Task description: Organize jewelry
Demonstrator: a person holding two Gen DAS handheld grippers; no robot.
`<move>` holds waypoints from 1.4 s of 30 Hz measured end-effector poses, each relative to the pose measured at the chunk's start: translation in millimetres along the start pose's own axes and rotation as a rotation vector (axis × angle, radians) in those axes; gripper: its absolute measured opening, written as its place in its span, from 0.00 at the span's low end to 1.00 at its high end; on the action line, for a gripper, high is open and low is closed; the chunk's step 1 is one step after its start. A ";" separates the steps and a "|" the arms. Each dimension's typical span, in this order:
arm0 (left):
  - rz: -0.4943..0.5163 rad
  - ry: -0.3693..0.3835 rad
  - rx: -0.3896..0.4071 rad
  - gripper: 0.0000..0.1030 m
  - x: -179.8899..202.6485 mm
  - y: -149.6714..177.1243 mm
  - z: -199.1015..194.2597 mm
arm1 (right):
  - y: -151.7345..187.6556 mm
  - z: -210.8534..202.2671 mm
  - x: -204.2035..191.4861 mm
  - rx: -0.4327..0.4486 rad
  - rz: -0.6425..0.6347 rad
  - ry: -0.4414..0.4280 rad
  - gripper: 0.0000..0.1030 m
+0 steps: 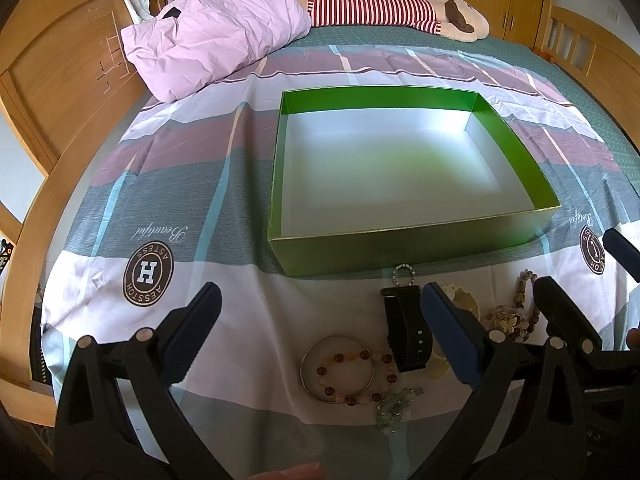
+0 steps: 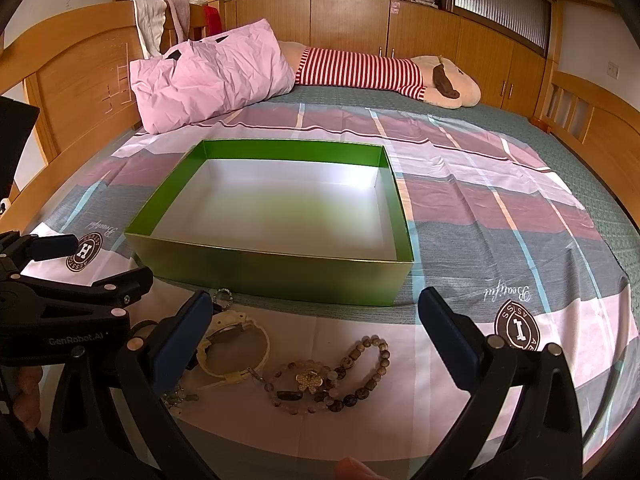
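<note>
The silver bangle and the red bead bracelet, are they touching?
Touching. The left wrist view shows the red bead bracelet lying across the silver bangle, its beads overlapping the bangle's rim on the right side.

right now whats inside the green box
Nothing that shows: the green box has a bare white floor in both views. Its near wall hides a thin strip of floor right behind it, so something small lying flat there cannot be ruled out.

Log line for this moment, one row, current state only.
left gripper: open, empty | right gripper: open, empty | green box: empty | jewelry on bedsheet: silver bangle, black watch, beaded bracelets
</note>
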State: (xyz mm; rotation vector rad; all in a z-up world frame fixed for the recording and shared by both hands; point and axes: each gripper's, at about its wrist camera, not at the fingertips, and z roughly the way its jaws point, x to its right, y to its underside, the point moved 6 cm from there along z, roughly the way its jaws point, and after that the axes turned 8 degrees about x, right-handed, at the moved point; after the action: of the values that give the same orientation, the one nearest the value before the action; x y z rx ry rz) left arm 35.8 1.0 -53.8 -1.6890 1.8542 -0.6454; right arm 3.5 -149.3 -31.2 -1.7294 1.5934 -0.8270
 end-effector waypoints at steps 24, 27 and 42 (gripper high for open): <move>0.004 -0.009 -0.002 0.98 -4.8 1.3 0.4 | 3.5 0.9 -3.8 -0.002 -0.003 -0.001 0.99; 0.003 -0.008 -0.002 0.98 -4.7 1.4 0.4 | 4.2 1.1 -3.9 -0.002 -0.002 -0.001 0.99; 0.005 -0.011 -0.004 0.98 -5.3 2.7 1.0 | 6.1 1.6 -5.1 -0.006 -0.004 -0.002 0.99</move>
State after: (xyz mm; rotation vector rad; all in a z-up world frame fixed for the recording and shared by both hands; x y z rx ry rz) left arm 34.8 6.6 -56.0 -1.6860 1.8529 -0.6297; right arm 0.7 -144.5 -37.2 -1.7375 1.5927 -0.8234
